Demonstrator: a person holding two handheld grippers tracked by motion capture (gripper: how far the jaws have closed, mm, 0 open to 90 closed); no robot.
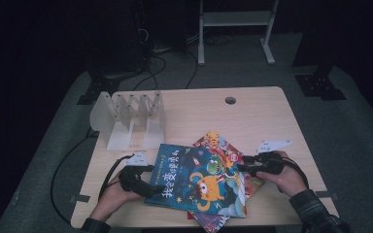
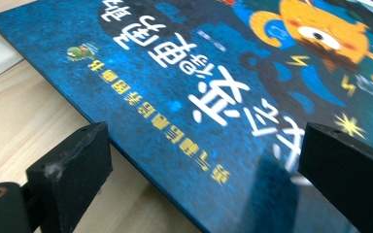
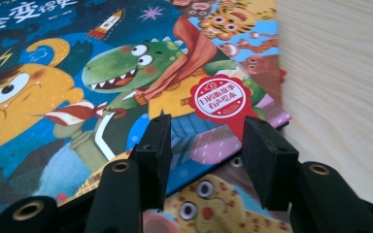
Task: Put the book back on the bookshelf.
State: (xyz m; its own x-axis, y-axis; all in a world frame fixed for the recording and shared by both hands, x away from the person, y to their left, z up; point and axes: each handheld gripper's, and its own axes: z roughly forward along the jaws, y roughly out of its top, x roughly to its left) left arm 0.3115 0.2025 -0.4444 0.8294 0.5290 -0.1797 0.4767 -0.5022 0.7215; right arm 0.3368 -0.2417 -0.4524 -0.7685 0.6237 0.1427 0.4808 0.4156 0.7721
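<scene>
From the high view, two picture books lie stacked near the front edge of the wooden table: one blue book on top, and one red book under it, turned at an angle so its corners stick out behind and in front. One white slotted rack stands at the table's back left, well apart from the books. Two small white tags lie on the wood, one tag near the left hand, one tag near the right. The left gripper meets the blue book's left edge; the right gripper meets its right edge. One round hole sits near the far edge of the tabletop. The room is dark, with grey carpet, cables on the floor and one white frame behind the table.

In the left gripper view, the two black jaws stand wide apart, one over the bare wood, the other over the blue book's cover; the book's edge runs between them, and no pad presses on it.

In the right gripper view, the two jaws stand partly apart above the blue book's near corner, where one red round sticker sits. The red book shows beneath. Whether the pads pinch the cover I cannot tell
</scene>
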